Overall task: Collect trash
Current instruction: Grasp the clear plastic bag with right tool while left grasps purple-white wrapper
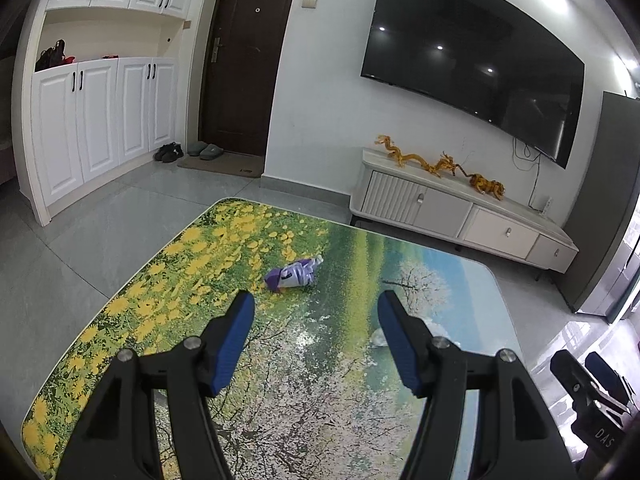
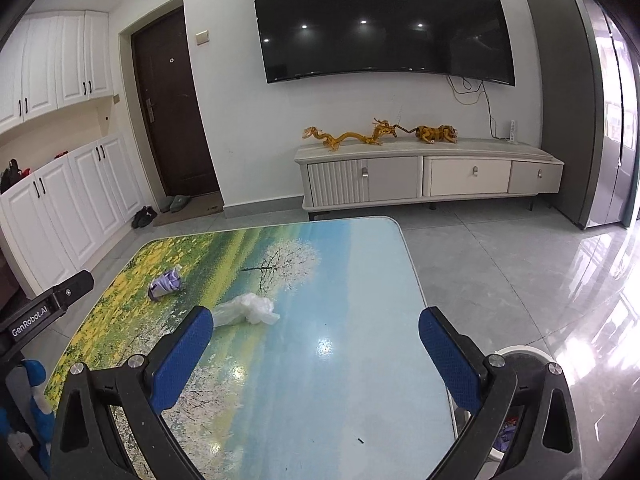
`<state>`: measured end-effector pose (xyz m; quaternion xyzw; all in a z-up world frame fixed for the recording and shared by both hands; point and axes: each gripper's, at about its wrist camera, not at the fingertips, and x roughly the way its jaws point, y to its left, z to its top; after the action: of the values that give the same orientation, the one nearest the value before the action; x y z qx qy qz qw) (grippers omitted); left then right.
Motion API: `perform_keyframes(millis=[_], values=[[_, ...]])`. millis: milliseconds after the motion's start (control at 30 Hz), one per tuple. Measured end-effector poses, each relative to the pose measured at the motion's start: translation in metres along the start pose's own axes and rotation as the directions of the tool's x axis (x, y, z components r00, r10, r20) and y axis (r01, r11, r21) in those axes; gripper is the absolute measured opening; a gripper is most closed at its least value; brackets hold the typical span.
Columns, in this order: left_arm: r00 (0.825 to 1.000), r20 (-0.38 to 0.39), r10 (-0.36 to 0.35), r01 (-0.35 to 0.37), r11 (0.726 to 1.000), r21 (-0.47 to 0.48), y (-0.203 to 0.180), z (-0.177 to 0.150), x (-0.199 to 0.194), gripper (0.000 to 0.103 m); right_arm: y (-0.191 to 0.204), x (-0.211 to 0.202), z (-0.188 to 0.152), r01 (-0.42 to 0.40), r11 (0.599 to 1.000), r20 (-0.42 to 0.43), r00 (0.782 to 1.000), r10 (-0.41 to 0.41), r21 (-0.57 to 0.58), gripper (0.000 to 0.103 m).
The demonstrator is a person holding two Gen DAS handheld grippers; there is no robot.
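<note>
left gripper [image 1: 316,304]: jaws apart, empty, lined up on purple wrapper [image 1: 293,276]
right gripper [image 2: 316,328]: wide, empty, near clear bag [image 2: 248,310]
bin [image 2: 520,360]: beside surface [image 2: 360,380] for drops

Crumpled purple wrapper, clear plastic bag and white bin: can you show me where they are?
Crumpled purple wrapper [image 1: 294,276], left wrist view, middle of its body.
Clear crumpled plastic bag [image 2: 248,310], right wrist view, its bunched centre.
Round white bin [image 2: 524,350], right wrist view, top rim.

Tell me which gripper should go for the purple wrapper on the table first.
Left, probably. The open left gripper points nearly straight at the purple wrapper, just beyond its fingertips. From the right gripper, also open, the wrapper lies far off to the side, past the clear plastic bag.
</note>
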<state>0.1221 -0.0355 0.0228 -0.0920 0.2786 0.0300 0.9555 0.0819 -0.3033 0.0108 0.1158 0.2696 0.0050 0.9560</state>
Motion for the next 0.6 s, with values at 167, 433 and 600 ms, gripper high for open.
perform_keyframes(millis=[167, 433, 600], values=[[0.998, -0.055, 0.009, -0.008, 1.0, 0.009, 0.003, -0.007, 0.028, 0.062, 0.005, 0.025, -0.005, -0.029, 0.999, -0.065, 0.998, 0.028, -0.028, 0.103], [0.991, -0.132, 0.037, -0.033, 0.999, 0.029, 0.009, -0.011, 0.072, 0.062, 0.015, 0.066, -0.001, -0.091, 0.995, -0.135, 0.987, 0.084, -0.051, 0.103], [0.986, -0.158, 0.06, -0.055, 0.998, 0.034, 0.015, -0.013, 0.092, 0.062, 0.023, 0.091, 0.005, -0.122, 0.99, -0.167, 0.98, 0.109, -0.071, 0.103]])
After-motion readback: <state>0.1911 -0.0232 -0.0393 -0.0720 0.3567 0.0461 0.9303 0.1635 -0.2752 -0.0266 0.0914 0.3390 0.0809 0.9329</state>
